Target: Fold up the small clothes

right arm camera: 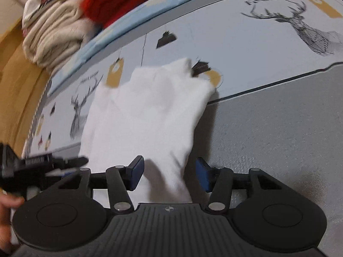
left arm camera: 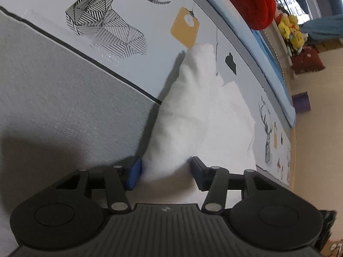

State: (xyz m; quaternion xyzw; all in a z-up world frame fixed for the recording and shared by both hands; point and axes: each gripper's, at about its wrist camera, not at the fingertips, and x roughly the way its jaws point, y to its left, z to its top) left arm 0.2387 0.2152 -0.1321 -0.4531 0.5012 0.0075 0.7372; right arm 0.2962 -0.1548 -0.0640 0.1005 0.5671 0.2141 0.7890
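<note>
A small white garment (left arm camera: pixel 193 117) lies on the printed bedcover, partly folded, with a narrow end pointing away. My left gripper (left arm camera: pixel 166 171) stands open over its near end, the cloth lying between the blue pads (left arm camera: pixel 135 172). In the right wrist view the same white garment (right arm camera: pixel 145 111) spreads wider. My right gripper (right arm camera: pixel 169 173) is open around a near fold, with a gap showing on each side of the cloth. At the left edge of that view the left gripper's dark fingers (right arm camera: pixel 79 161) reach toward the garment, with a hand (right arm camera: pixel 8 203) below them.
The grey bedcover (left arm camera: pixel 64 98) carries deer prints (right arm camera: pixel 310 34) and yellow tags (left arm camera: pixel 185 27). Behind it are a blue edge strip (left arm camera: pixel 270 64), a red knit item (left arm camera: pixel 253 0), and folded cream clothes (right arm camera: pixel 55 36). Yellow plush toys (left arm camera: pixel 291 30) sit farther off by a wooden floor.
</note>
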